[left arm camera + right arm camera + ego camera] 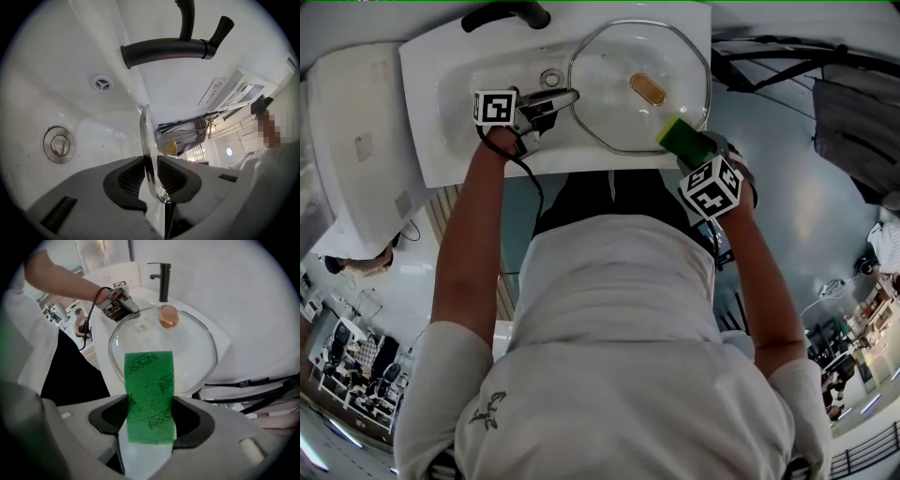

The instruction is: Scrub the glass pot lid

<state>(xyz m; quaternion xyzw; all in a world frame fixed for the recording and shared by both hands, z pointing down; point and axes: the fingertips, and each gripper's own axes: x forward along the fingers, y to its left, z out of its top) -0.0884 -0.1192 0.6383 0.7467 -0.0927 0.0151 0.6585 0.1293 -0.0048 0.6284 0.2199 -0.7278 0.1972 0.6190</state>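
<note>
Glass pot lid (614,112) over the white washbasin (441,141).
Your left gripper (151,177) clenches the lid's rim between its pads; ahead of your right gripper (150,420), clamped on a green scouring sponge (149,390), lies the lid's near edge.

Blocked across the right half of the sink (422,112) by the glass pot lid (619,56), clamped at its left rim in the left gripper (572,96). Open over the bare basin around the drain (550,78). Hemmed at the back by the black faucet (506,16), and at the lid's near right edge by the right gripper (150,423) gripping its green sponge (149,380).
</note>
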